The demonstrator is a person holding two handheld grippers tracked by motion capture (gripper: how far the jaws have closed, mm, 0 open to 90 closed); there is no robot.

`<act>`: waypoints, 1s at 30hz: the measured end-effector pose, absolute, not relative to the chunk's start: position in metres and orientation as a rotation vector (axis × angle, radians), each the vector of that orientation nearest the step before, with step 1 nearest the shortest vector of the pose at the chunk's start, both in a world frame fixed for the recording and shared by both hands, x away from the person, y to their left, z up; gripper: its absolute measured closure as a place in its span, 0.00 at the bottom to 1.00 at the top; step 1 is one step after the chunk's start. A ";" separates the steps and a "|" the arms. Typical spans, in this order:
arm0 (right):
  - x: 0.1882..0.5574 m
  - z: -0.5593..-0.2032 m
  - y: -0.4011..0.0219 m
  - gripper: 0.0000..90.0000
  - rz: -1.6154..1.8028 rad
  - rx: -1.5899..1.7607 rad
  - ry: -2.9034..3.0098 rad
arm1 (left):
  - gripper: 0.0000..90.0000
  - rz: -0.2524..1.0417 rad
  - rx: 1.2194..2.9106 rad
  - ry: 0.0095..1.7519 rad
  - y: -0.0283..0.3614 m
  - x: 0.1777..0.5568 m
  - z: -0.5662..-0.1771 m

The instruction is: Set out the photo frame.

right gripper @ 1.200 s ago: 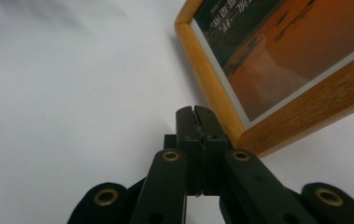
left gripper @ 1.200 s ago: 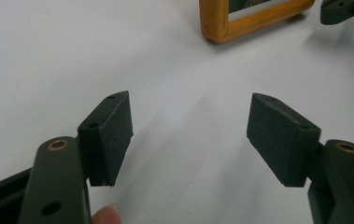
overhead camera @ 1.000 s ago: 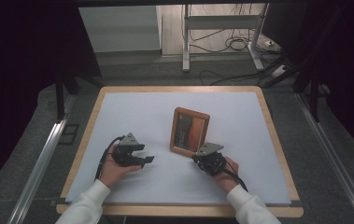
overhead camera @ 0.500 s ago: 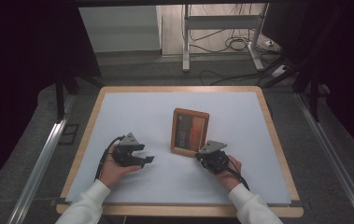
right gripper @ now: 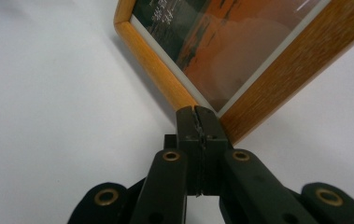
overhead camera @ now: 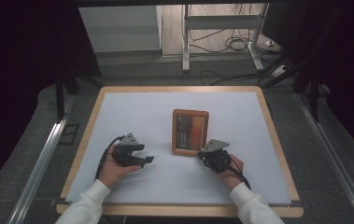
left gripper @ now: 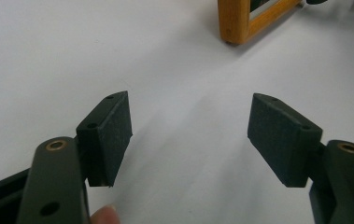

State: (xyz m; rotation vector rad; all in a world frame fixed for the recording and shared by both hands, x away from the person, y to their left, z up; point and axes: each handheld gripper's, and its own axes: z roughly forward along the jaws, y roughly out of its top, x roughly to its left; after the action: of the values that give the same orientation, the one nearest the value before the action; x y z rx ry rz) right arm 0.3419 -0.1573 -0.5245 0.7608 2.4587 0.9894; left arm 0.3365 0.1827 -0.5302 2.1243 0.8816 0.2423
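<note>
Jaws of the right gripper (right gripper: 197, 114) are pressing shut at the picture frame's (overhead camera: 190, 132) lower right corner; left gripper (left gripper: 188, 135) is waiting open at lower left.

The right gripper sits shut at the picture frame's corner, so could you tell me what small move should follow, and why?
Probably nudge the shut right gripper under the picture frame corner to lift it; the frame lies flat on the table, and the left gripper waits open beside it.

Left gripper (left gripper: 191, 135) fingers apart; right gripper (right gripper: 197, 114) fingers together.
</note>
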 end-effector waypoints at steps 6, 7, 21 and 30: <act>0.343 -0.525 -0.159 1.00 0.990 0.769 2.456 | 0.34 0.243 2.123 0.882 0.183 0.337 -0.530; 0.343 -0.525 -0.159 1.00 0.994 0.773 2.456 | 0.34 0.243 2.123 0.882 0.183 0.337 -0.530; 0.343 -0.526 -0.161 0.99 0.994 0.779 2.455 | 0.34 0.245 2.123 0.880 0.182 0.336 -0.530; 0.336 -0.514 -0.168 0.99 1.069 0.780 2.418 | 0.33 0.256 2.120 0.881 0.186 0.334 -0.530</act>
State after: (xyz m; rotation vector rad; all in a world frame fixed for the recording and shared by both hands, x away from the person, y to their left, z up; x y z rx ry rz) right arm 0.3361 -0.1676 -0.5140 0.7801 2.4177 1.0688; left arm 0.3337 0.1862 -0.5297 2.1201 0.8814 0.2560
